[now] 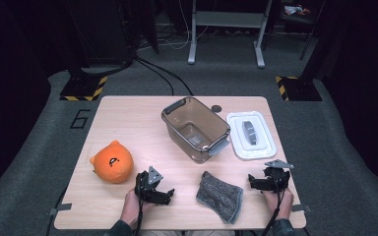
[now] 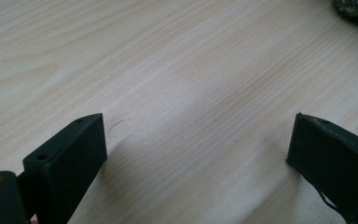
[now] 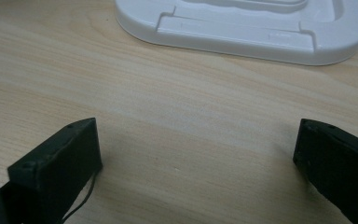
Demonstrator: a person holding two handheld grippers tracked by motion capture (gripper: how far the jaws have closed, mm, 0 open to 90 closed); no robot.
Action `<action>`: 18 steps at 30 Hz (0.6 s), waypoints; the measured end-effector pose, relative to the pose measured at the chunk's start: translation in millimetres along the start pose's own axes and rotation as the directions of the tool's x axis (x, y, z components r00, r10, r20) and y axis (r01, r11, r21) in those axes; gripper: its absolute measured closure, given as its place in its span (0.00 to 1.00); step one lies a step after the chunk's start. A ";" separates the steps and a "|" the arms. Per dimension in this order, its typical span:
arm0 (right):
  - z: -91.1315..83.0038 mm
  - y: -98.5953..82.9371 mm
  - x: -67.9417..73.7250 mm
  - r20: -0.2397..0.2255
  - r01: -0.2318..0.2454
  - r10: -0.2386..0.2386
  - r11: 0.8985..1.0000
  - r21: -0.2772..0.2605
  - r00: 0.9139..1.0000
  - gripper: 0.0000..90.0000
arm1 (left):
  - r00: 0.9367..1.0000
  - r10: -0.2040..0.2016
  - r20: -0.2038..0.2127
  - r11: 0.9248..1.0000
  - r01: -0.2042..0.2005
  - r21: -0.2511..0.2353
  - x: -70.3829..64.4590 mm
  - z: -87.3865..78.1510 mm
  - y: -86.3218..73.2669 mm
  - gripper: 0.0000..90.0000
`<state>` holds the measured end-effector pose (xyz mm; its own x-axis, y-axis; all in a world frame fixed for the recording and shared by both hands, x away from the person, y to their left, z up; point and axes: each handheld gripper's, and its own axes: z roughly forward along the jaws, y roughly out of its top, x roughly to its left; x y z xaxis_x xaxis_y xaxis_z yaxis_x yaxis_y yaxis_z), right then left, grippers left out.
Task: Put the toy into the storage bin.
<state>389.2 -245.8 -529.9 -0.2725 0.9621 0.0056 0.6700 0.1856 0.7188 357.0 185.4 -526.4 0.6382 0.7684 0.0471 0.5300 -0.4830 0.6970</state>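
- The left gripper (image 1: 169, 195) rests low on the table (image 1: 128, 123) near its front edge, jaws spread wide over bare wood, holding nothing.
- The right gripper (image 1: 252, 181) sits near the front right corner, jaws likewise spread and empty.
- The grey cloth (image 1: 220, 196) lies crumpled between the two grippers, apart from both.
- The white lid (image 3: 242, 28) lies flat just beyond the right gripper, towards the right edge.
- The clear container (image 1: 195, 129) stands mid-table beside the lid; the orange plush toy (image 1: 112, 162) sits towards the left edge.
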 end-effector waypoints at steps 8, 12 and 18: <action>-0.1 0.0 0.1 -0.002 0.002 -0.002 1.000 0.000 1.000 0.00 | 0.997 0.024 0.068 0.999 -0.020 -0.049 7.7 -39.9 12.2 0.00; -0.2 0.0 0.1 -0.003 0.003 -0.003 1.000 0.000 1.000 0.00 | 0.996 0.044 0.075 0.997 -0.040 -0.061 17.2 -61.8 21.0 0.00; -0.2 -0.1 0.0 -0.003 0.003 -0.003 1.000 -0.002 1.000 0.01 | 0.999 0.008 0.041 0.994 -0.003 -0.112 42.7 -85.9 27.5 0.00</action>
<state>389.0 -245.9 -529.8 -0.2768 0.9609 0.0053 0.6680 0.1885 0.7199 351.0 241.0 -443.8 0.6646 0.7469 0.0236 0.4620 -0.4355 0.7726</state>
